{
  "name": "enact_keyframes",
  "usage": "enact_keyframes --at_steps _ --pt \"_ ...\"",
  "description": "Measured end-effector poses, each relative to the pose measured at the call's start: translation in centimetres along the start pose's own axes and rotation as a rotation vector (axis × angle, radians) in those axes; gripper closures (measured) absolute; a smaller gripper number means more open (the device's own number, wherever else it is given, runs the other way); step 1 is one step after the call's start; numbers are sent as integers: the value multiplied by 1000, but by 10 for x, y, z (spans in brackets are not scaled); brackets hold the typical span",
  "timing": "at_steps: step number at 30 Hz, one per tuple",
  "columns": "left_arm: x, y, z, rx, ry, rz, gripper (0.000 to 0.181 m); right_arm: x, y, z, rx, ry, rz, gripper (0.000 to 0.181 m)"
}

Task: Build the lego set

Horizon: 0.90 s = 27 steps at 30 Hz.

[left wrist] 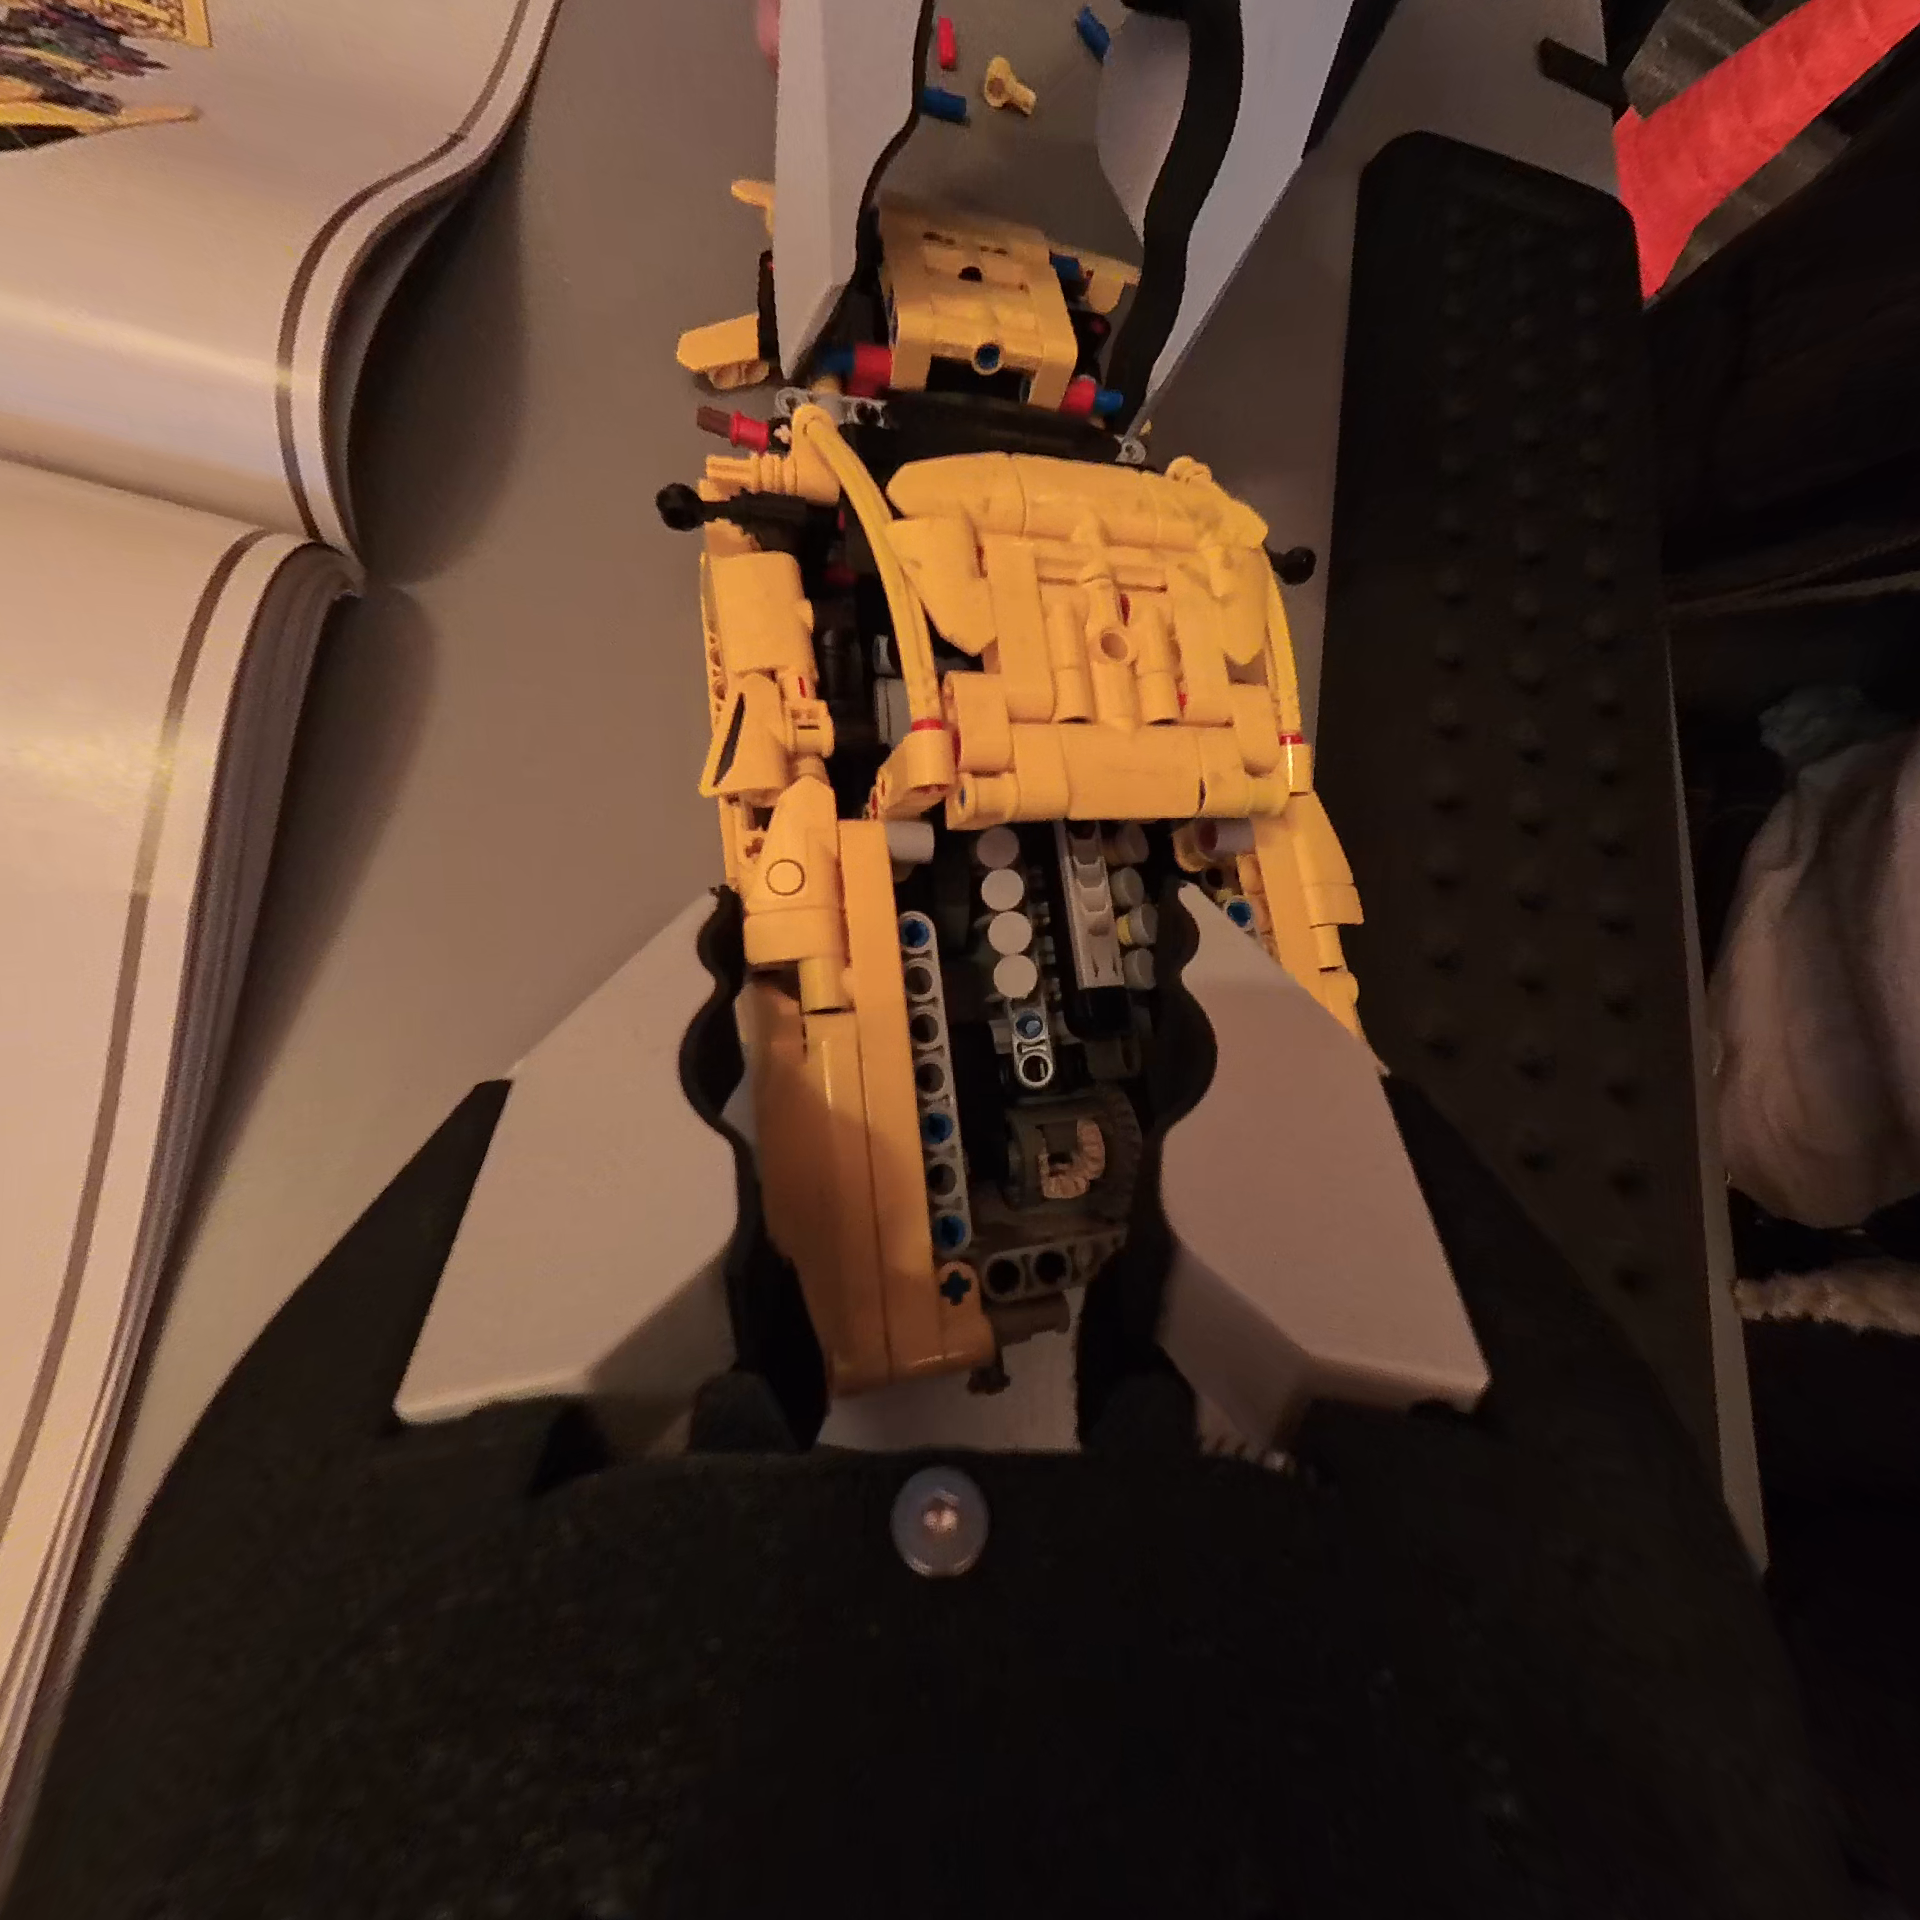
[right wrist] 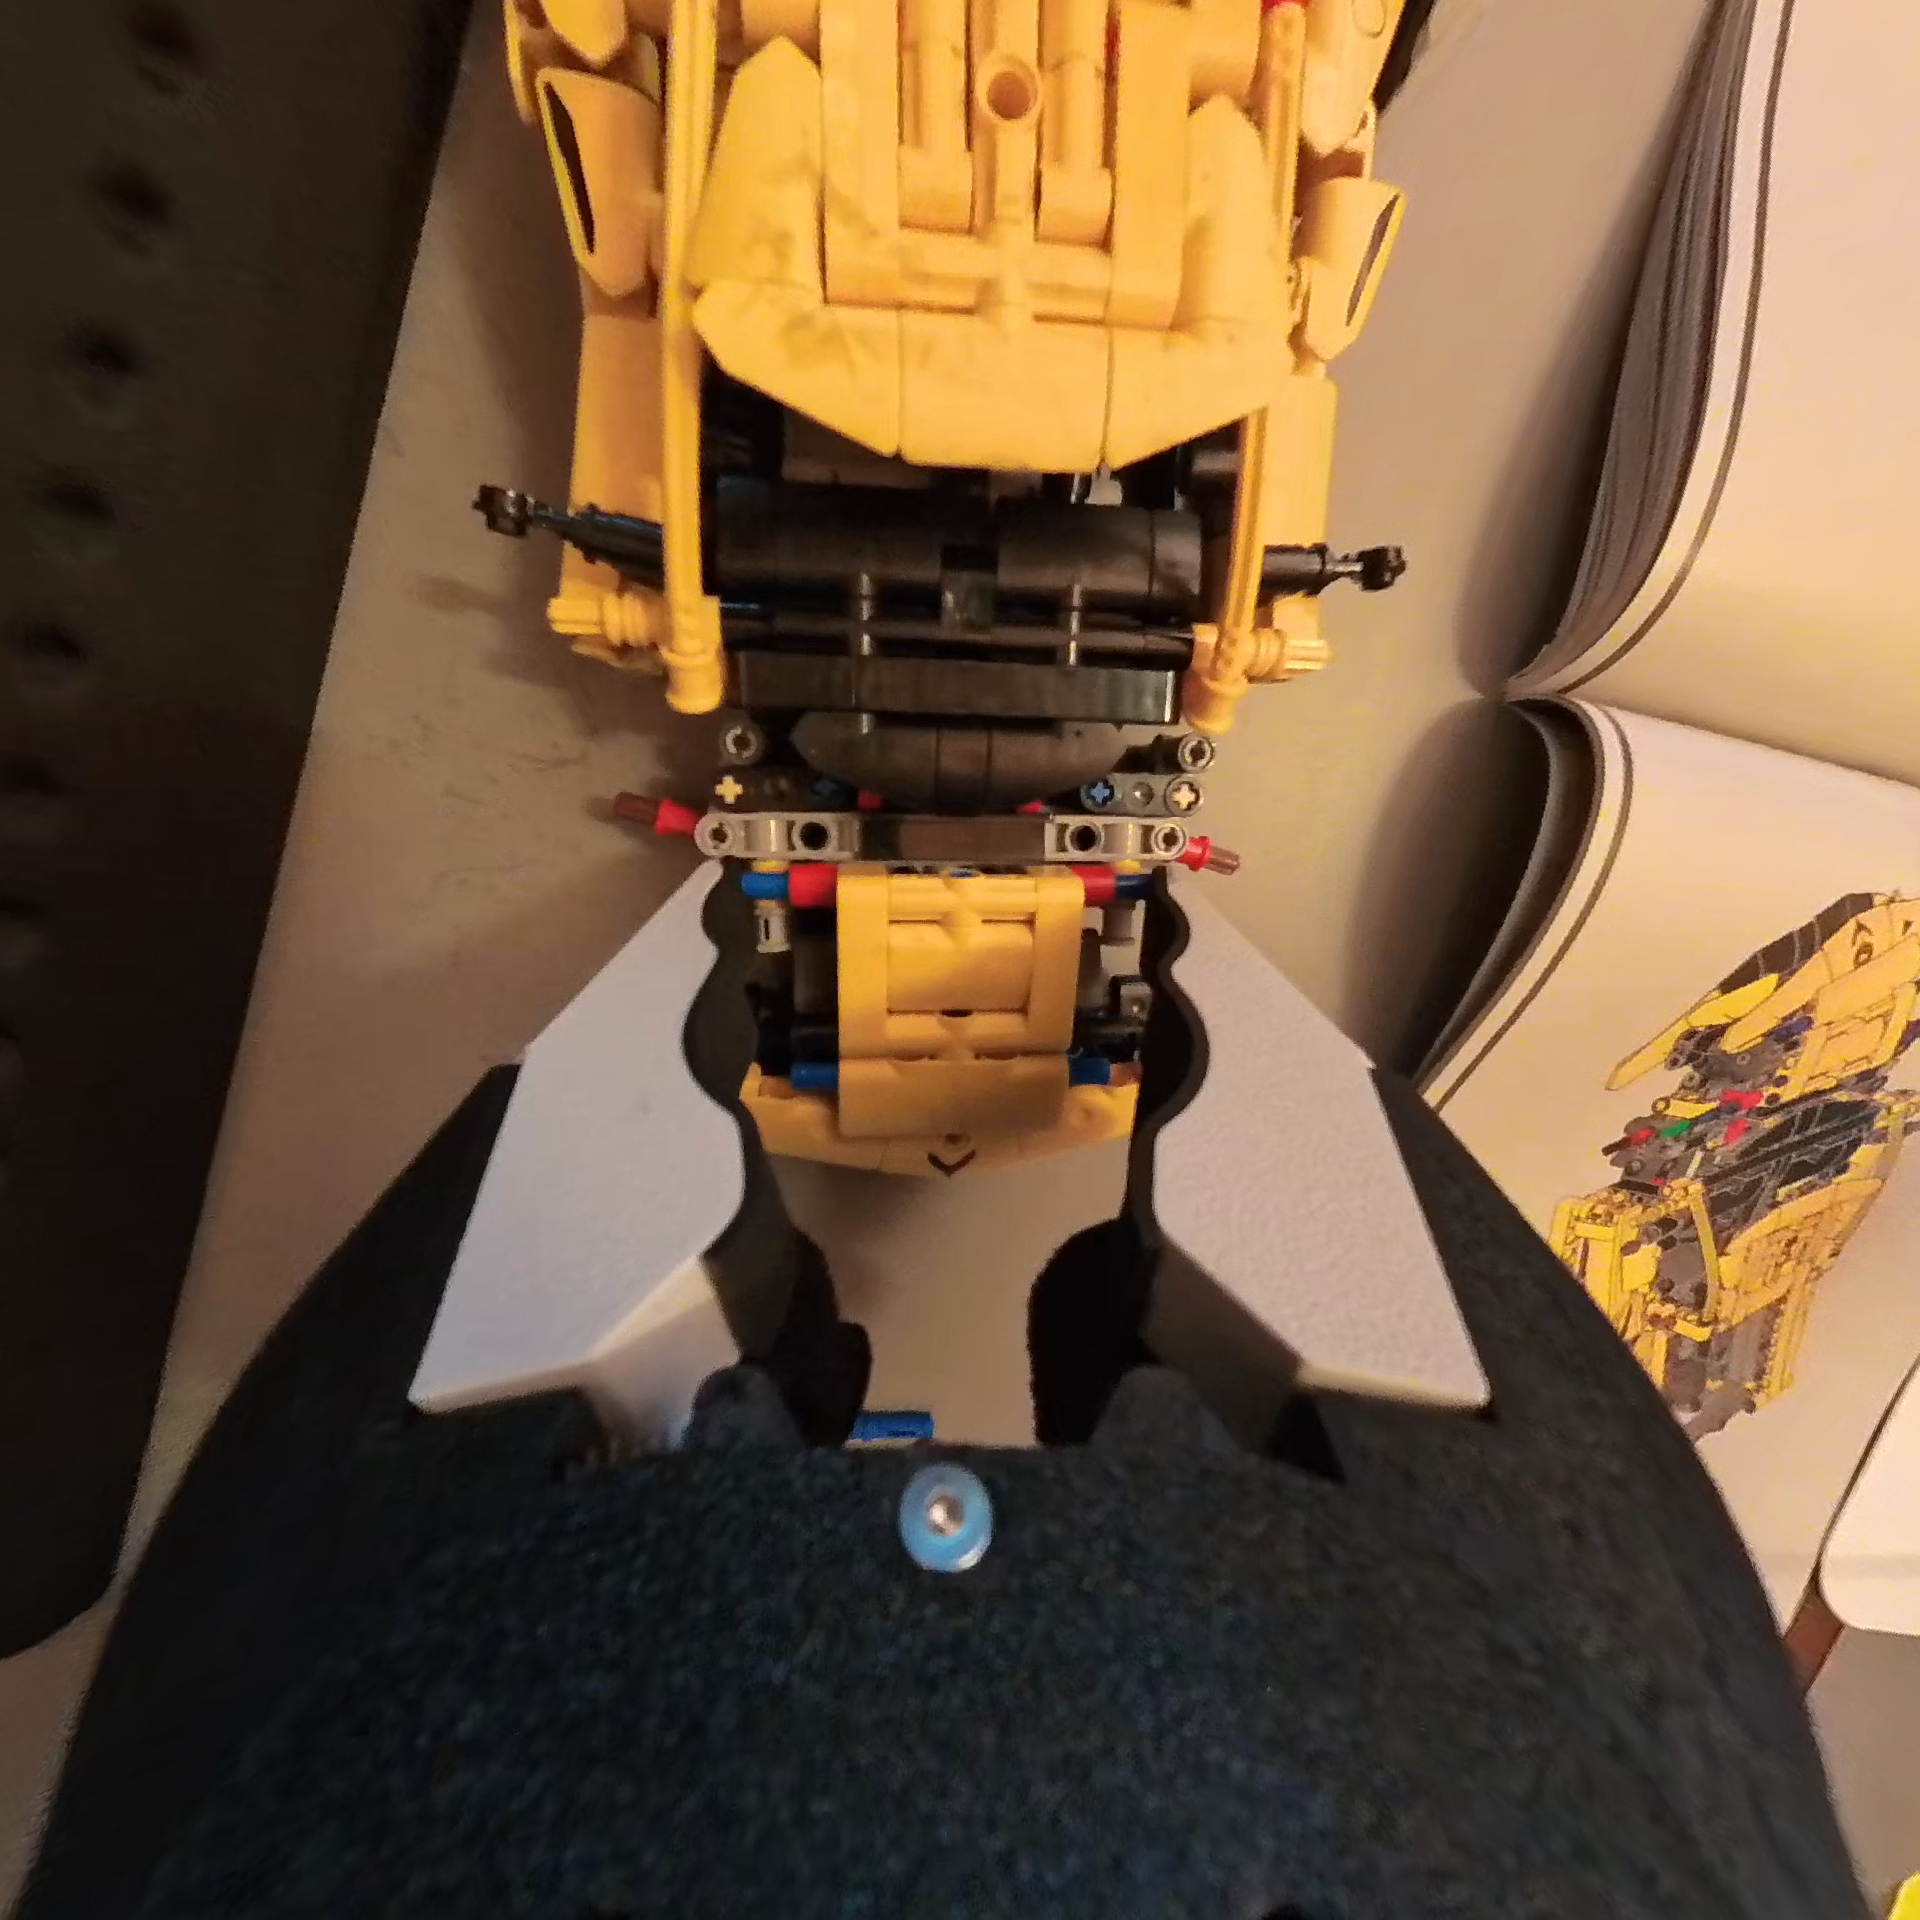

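The half-built yellow and black plastic brick car model (left wrist: 997, 790) lies lengthwise on the pale grey tabletop (left wrist: 540, 727), held from both ends. The left hand-held gripper (left wrist: 951, 956) straddles the rear, its white fingers (left wrist: 582, 1226) spread wide at 9 and 3 o'clock of the exposed gear section and pressed against the sides, so it appears to be clamping the chassis. The right hand-held gripper (right wrist: 940, 935) does the same at the narrow yellow nose, its black-lined fingers (right wrist: 1299, 1195) close against the blue and red pins there; whether they truly bite or merely bracket the nose cannot be told.

The risks, as I judge them:
- Both grips bear on pinned sub-assemblies, so squeezing harder or pulling apart could pop the nose off at the grey beam joint.
- The thin yellow flexible hoses (left wrist: 883, 582) arching over the cabin and the black ball-ended rods sticking out sideways would snag or unclip if either tool slides along the body.
- A lift with uneven force could twist the long frame.

The open white instruction booklet (right wrist: 1714, 935) lies at 3 o'clock in the right wrist view; small loose blue, red and yellow connector pieces (left wrist: 997, 83) lie at 12 o'clock in the left view, easily scattered.
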<state>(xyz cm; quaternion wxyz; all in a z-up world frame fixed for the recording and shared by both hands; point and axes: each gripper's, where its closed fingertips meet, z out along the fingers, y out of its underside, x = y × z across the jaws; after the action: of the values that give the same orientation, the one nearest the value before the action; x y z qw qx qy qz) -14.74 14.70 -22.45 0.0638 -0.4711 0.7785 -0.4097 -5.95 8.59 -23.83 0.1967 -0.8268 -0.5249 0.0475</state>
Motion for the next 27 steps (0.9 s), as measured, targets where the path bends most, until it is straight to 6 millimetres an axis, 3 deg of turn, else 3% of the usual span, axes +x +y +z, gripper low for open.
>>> enact_keyframes --at_steps 9,14,19,22,24,27 --pt "0 0 0 3 5 3 101 -2 -1 -1 31 3 14 106" --pt "1 0 -4 15 6 36 102 -4 -1 -21 125 -43 142 94" --pt "9 -9 -29 83 -20 34 100 -5 1 -19 152 -33 112 118" --pt "18 10 -42 59 -155 64 83 -3 6 -16 101 -25 82 138" --pt "29 23 -40 30 -193 91 80 1 7 -16 81 -19 104 140" --pt "26 26 -41 30 -276 77 76 5 7 -15 68 -6 196 139"
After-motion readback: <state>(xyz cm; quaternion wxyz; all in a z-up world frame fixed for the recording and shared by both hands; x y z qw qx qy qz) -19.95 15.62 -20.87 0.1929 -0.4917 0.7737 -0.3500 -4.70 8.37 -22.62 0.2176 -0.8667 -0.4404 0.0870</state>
